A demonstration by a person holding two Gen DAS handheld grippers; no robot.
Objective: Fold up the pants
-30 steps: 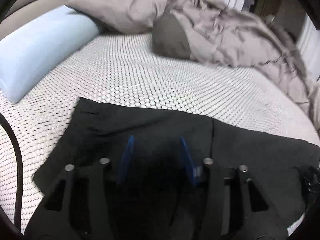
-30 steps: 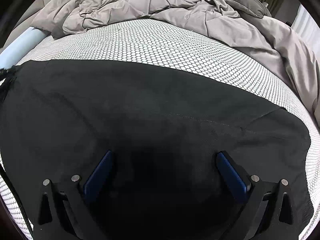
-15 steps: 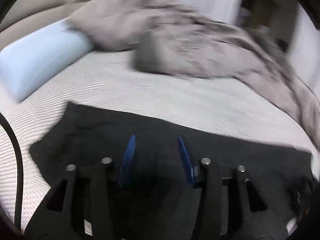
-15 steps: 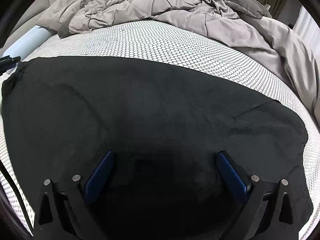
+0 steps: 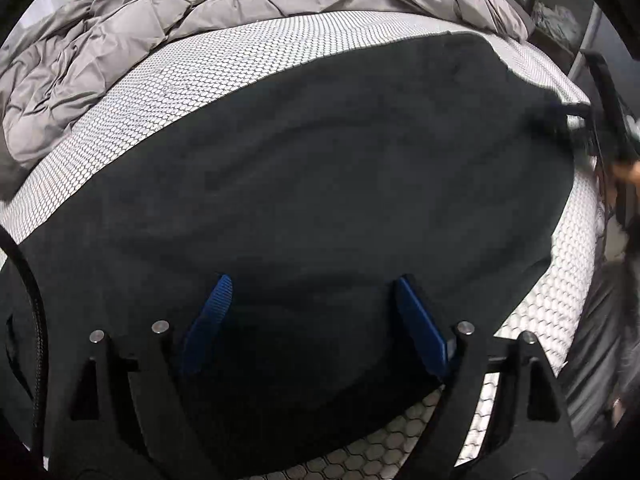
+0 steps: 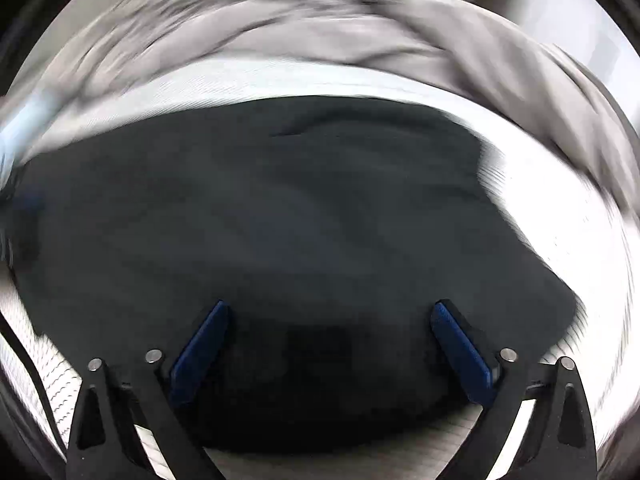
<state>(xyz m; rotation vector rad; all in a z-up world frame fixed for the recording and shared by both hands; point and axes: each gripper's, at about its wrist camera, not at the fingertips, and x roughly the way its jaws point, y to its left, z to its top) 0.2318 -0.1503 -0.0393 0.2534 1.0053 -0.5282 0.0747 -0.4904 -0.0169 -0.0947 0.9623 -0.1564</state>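
White honeycomb-patterned bed sheet [image 5: 168, 92] under flat black fabric pants [image 5: 320, 168]; left gripper [image 5: 316, 316] and right gripper [image 6: 332, 344] both spread, empty. Likely between folds: next grasp the 6 o'clock edge.

A bed takes up nearly the whole view, its mattress cover [image 5: 168, 92] white with a fine black honeycomb print. A rumpled grey quilted comforter [image 5: 132, 36] is heaped along the bed's far edge and far left corner. Beyond the far right corner stands dark furniture [image 5: 560, 16], too dim to identify. The right wrist view is blurred; a pale wall [image 6: 604, 48] shows at upper right.
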